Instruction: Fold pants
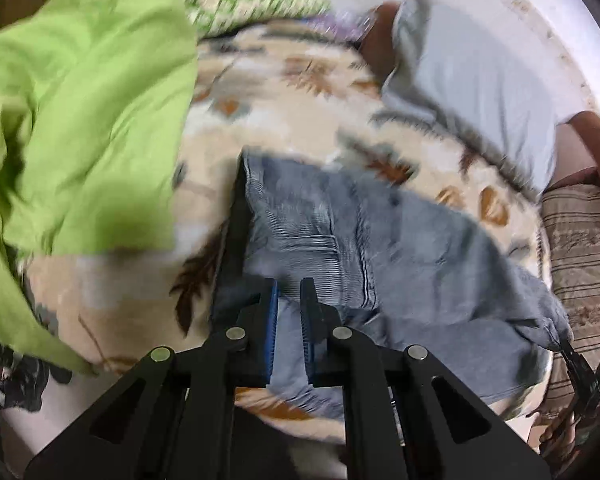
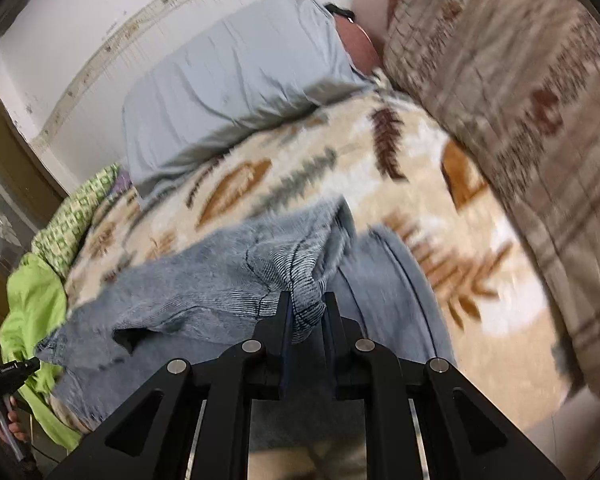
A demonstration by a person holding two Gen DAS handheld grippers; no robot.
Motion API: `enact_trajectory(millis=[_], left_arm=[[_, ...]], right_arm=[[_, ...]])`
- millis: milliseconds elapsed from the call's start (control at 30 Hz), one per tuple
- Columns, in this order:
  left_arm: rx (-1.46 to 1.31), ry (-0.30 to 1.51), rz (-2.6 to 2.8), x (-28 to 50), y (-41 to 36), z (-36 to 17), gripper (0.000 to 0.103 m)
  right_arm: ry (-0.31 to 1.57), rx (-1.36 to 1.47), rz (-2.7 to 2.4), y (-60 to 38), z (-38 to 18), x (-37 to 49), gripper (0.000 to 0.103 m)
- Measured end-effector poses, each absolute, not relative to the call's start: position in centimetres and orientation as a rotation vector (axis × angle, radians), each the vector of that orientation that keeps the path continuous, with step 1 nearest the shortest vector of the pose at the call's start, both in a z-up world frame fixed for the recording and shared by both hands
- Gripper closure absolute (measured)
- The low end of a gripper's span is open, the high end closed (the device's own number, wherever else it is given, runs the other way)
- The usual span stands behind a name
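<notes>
L. gripper (image 1: 289, 286) and R. gripper (image 2: 307, 300) each clamp blue-grey corduroy pants (image 1: 400, 248) over leaf-print blanket (image 1: 284, 92). No legible writing; frames blurred.

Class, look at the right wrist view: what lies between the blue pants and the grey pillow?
Only a bare stretch of the leaf-patterned blanket separates the pants from the pillow; nothing else lies there. The right wrist view shows it.

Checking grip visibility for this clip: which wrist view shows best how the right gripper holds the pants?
The right wrist view: the right gripper is shut on a bunched fold of the blue-grey pants, seen close up. The left wrist view shows it only small at the frame's right edge, pinching a corner of the pants.
</notes>
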State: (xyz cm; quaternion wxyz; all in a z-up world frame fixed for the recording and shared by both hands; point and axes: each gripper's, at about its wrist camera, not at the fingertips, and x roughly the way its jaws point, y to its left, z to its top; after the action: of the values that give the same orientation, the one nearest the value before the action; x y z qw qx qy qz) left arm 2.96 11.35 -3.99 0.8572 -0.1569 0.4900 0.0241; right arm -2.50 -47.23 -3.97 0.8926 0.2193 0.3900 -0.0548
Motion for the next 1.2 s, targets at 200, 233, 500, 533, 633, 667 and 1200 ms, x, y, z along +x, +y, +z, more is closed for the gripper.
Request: enact_trajectory(millis=[200, 233, 500, 533, 633, 667, 1200], left_arm=[[-0.381, 1.080, 0.063, 2.6, 12.3, -5.9, 0.094], [-0.393, 1.080, 0.055, 2.4, 12.4, -5.9, 0.094], [-0.463, 1.070, -0.077, 2.8, 9.1, -3.9, 0.036], [-0.470, 1.075, -0.093, 3.0, 8.7, -4.0, 0.036], [-0.512, 1.125, -0.132, 3.9, 7.6, -5.3, 0.036], [-0.527, 1.138, -0.138, 4.0, 7.5, -5.7, 0.036], [-0.703, 1.213, -0.133, 6.7, 7.3, -8.9, 0.036]], right_arm=[[0.854, 0.499, -0.160, -47.8, -6.6, -3.5, 0.084], [0.852, 0.504, -0.175, -47.9, -6.6, -3.7, 0.083], [0.744, 0.518, -0.252, -48.1, -3.2, -7.2, 0.052], [0.729, 0.530, -0.235, -47.9, -2.8, -7.7, 0.048], [0.735, 0.592, -0.147, -46.9, -2.5, -7.7, 0.036], [0.748, 0.612, -0.115, -46.4, -2.7, -7.3, 0.035], [0.939, 1.138, 0.105, -41.9, -11.8, 0.7, 0.029]])
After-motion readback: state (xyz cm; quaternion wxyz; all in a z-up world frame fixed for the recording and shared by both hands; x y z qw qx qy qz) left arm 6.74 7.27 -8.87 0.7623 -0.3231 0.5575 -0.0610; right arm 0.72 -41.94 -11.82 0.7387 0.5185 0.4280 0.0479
